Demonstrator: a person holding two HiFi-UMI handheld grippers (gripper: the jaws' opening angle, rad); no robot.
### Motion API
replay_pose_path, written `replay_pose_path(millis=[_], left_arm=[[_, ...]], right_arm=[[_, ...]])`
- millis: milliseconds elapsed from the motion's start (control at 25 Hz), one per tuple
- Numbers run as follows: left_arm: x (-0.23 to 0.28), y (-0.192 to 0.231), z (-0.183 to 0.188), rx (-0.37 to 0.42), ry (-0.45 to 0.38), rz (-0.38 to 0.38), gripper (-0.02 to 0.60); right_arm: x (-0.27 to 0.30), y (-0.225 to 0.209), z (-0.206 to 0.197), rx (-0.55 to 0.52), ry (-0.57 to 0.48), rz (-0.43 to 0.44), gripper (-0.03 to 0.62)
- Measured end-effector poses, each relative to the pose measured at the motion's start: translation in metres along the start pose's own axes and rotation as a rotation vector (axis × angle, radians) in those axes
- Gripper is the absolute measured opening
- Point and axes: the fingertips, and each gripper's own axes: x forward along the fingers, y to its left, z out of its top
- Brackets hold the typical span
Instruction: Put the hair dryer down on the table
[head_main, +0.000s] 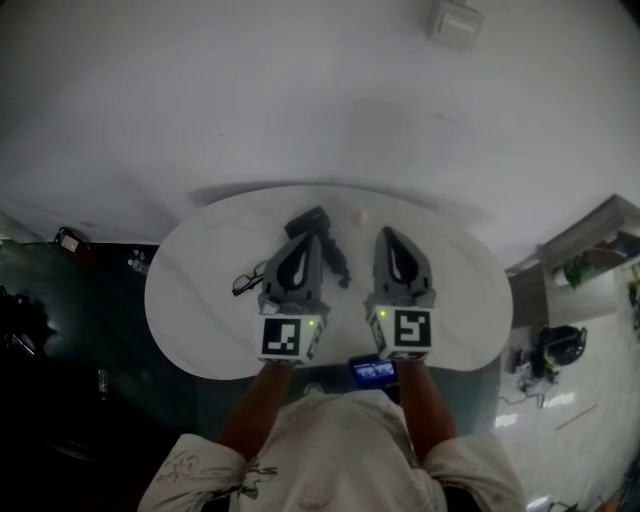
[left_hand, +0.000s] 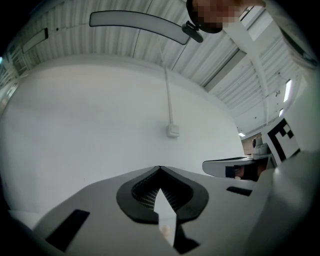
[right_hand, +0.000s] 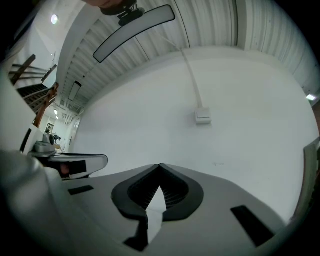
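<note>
A dark hair dryer (head_main: 312, 222) lies on the white oval table (head_main: 200, 290), its body at the far middle and its handle running back between the two grippers. My left gripper (head_main: 312, 240) hovers just over the near end of it, shut and empty. My right gripper (head_main: 388, 233) is to the right of the dryer, also shut with nothing in it. In the left gripper view the left gripper (left_hand: 160, 169) has its jaws meeting at the tip against a bare white wall. The right gripper (right_hand: 160, 165) looks the same in the right gripper view. Neither gripper view shows the dryer.
A pair of dark glasses (head_main: 246, 281) lies on the table left of the left gripper. A small white object (head_main: 358, 214) sits near the far edge. A phone (head_main: 374, 372) with a lit screen is at the near edge. Clutter stands on the floor to the right.
</note>
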Motion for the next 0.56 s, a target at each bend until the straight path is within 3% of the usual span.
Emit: replay_pose_path(millis=[560], left_arm=[[-0.0011,0.0018,0.0008,0.015,0.006,0.014,-0.003]], right_arm=[[0.0028,-0.0007,-0.0051,-0.008,0.017,0.009,0.006]])
